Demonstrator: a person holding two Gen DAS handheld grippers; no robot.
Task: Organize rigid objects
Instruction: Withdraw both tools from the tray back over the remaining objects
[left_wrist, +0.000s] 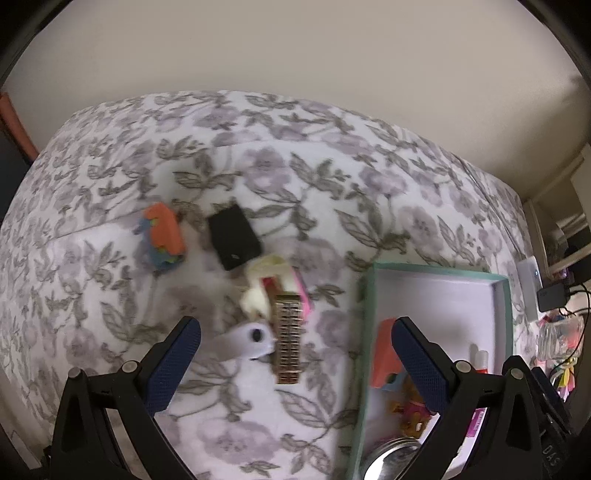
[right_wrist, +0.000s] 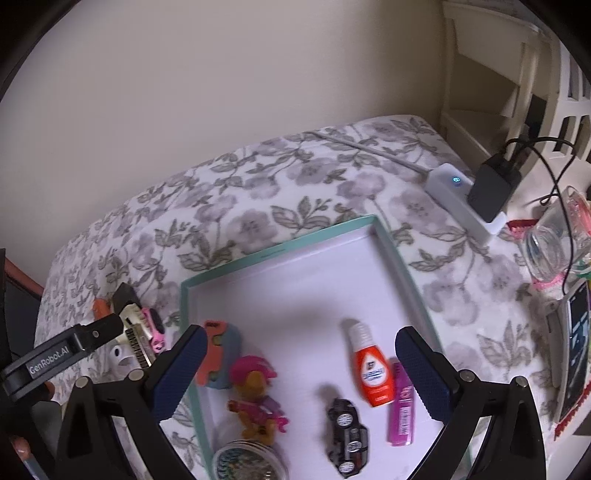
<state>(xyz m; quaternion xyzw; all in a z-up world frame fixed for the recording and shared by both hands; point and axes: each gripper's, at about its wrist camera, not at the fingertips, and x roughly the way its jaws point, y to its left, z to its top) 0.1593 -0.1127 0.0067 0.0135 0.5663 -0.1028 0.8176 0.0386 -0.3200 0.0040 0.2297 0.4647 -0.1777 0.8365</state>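
My left gripper (left_wrist: 295, 332) hangs open over the floral blanket, with nothing gripped. Below and between its fingers lie a gold ridged bar (left_wrist: 289, 343) and a white earbud case (left_wrist: 247, 341). Farther off are a cream and pink toy (left_wrist: 275, 284), a black box (left_wrist: 233, 236) and an orange and blue toy (left_wrist: 162, 236). My right gripper (right_wrist: 301, 336) stands open above the teal tray (right_wrist: 280, 251). The tray holds an orange bottle (right_wrist: 371, 369), a purple lighter (right_wrist: 400, 402), a black toy car (right_wrist: 347, 435), a pink-haired figure (right_wrist: 255, 398), an orange and blue toy (right_wrist: 218, 354) and a round tin (right_wrist: 247, 461).
A white power strip (right_wrist: 454, 192) with a black charger (right_wrist: 493, 188) and its cable lies at the blanket's right edge. Beside it are a glass jar (right_wrist: 550, 243) and a phone (right_wrist: 576, 350). A wall runs behind the bed, and cream shelving (right_wrist: 491, 92) stands at the right.
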